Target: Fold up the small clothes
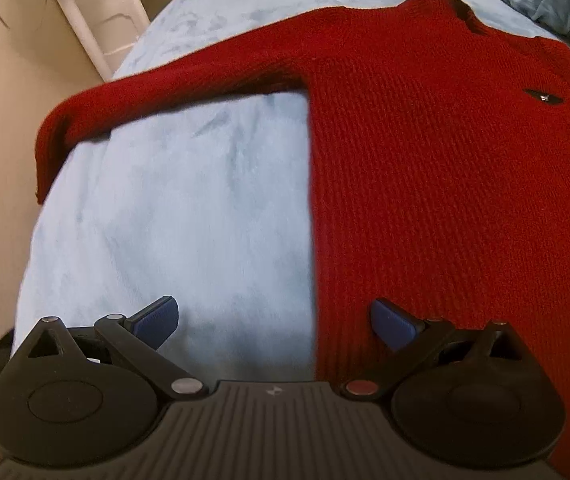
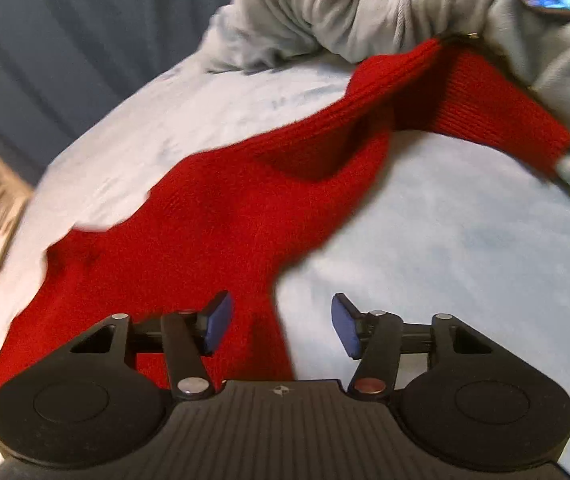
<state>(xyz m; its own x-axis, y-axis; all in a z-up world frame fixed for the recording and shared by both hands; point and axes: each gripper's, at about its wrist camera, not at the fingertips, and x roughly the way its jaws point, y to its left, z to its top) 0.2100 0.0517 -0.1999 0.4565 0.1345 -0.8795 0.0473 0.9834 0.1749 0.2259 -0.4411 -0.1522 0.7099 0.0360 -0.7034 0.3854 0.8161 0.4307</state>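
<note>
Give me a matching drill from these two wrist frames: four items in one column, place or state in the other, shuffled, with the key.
Items:
1. red sweater
2. left gripper
3. crumpled grey blanket
4. small dark label

Place or state:
A. on the sweater's chest
B. bunched at the bed's far end
C. spread flat on the light blue bedcover
D. jaws open, nothing held

Pairs: 1-C, 2-D, 3-B, 4-A

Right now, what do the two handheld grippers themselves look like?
Both match: the left gripper and right gripper have black ribbed bodies, round black side housings, black linkage arms with silver and reddish pivot caps, blue pads, and a small emblem. No cables visible.
</note>
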